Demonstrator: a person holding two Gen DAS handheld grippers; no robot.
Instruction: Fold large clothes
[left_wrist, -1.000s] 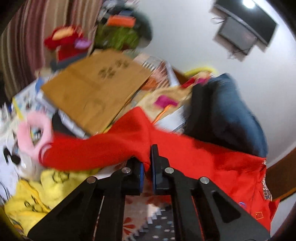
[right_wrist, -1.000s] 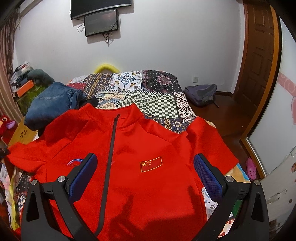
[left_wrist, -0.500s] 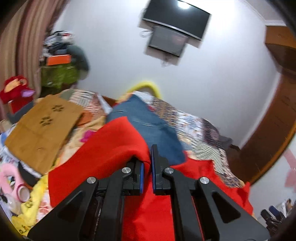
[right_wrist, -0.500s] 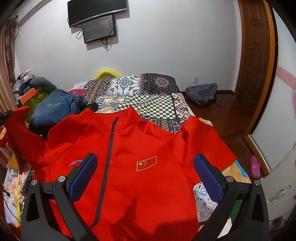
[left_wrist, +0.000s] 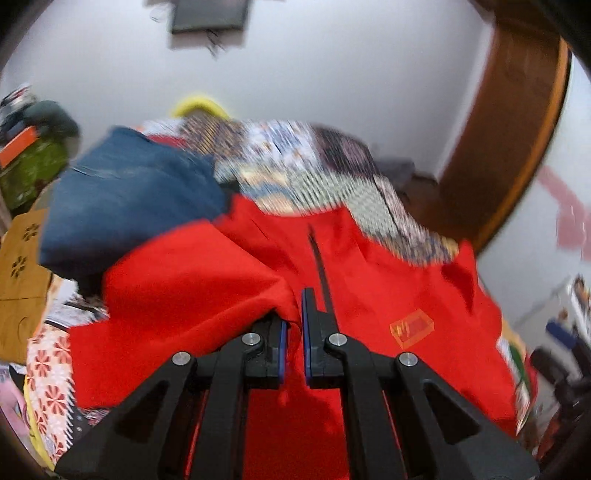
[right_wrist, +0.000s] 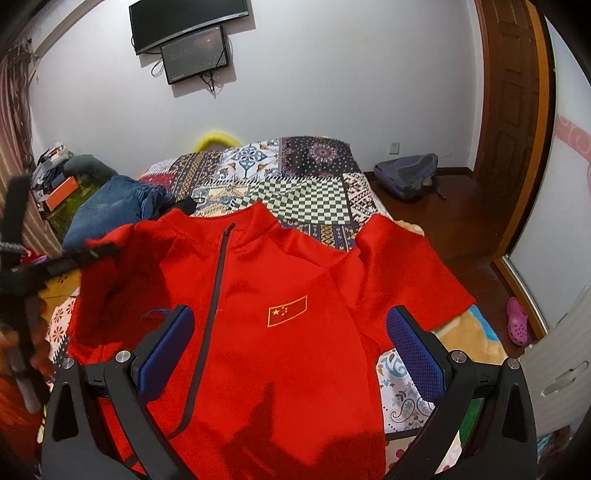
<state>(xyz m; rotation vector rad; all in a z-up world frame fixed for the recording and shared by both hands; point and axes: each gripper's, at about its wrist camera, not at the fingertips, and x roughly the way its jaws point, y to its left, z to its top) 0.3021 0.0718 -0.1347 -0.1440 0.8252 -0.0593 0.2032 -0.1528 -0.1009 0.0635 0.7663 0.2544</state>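
We are folding the red jacket (right_wrist: 280, 295), which is lying face up on the bed (right_wrist: 306, 184) so its front gives us a flat base. Our left tool (left_wrist: 293, 328) is clenched on the sleeve (left_wrist: 192, 288), holding it up over the chest to lay it inward, while our right tool (right_wrist: 291, 350) is hanging released above the front

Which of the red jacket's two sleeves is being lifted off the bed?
The sleeve on the jeans side: the left gripper is shut on it, folding it over the red jacket. The other sleeve lies flat by the door.
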